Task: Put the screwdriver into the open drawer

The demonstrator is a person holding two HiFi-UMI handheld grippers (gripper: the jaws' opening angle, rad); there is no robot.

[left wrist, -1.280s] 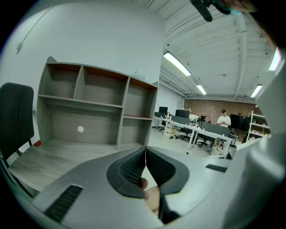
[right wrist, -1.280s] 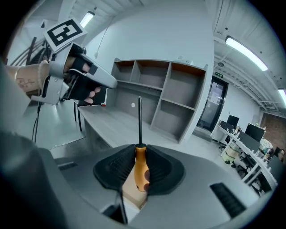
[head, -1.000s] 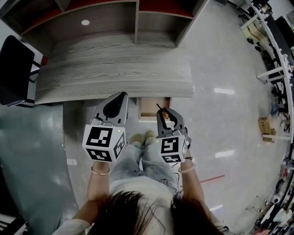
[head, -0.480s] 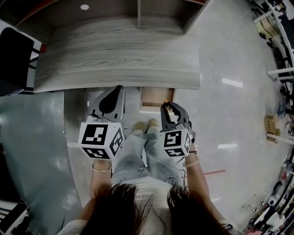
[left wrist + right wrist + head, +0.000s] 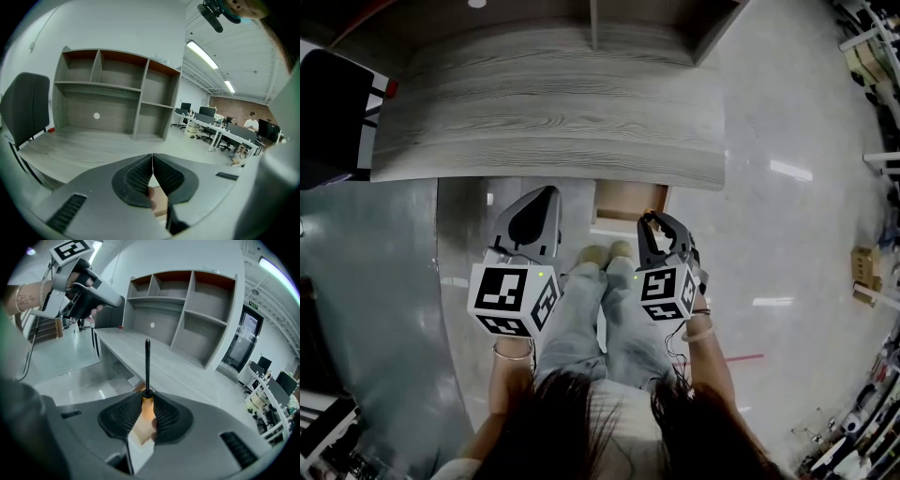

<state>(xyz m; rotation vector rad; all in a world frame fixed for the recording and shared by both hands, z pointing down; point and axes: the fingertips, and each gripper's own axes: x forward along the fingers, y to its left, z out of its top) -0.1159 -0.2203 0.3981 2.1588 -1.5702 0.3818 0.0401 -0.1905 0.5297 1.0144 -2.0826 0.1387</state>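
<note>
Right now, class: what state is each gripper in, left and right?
Left gripper: jaws closed, nothing between them.
Right gripper: jaws closed on the screwdriver.

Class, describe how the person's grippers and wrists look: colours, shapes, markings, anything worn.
The left gripper and right gripper: grey tapering shells, black ribbed pads, each with a white cube of black square markers. A bangle circles each wrist.

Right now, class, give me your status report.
Left gripper shut, empty. Right gripper shut on screwdriver. Drawer open ahead, nothing blocking it.
</note>
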